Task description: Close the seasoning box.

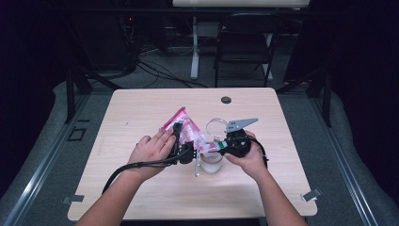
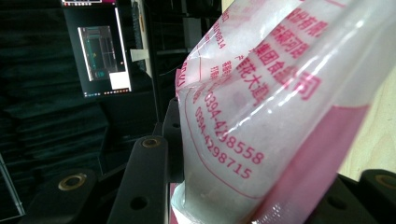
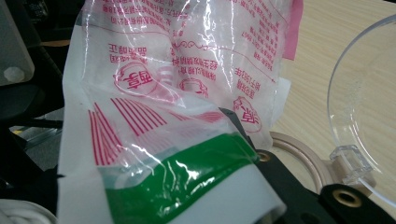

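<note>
Bag [image 2: 261,116] clamped between my left hand-held gripper [image 1: 181,141] and fully closed right hand-held gripper [image 1: 225,145]; tilting over jar [image 1: 211,162] could spill contents onto worktop [image 1: 141,108].

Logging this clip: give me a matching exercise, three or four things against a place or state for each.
Things:
1. bag
2. left gripper
3. right gripper
4. clear jar

Places or states:
A. stands on the table under the bag's lower end
B. clamps the bag's green-banded end
C. pink and white, held tilted between both grippers
D. grips the bag's upper part

Pairs: 1-C, 2-D, 3-B, 4-A
</note>
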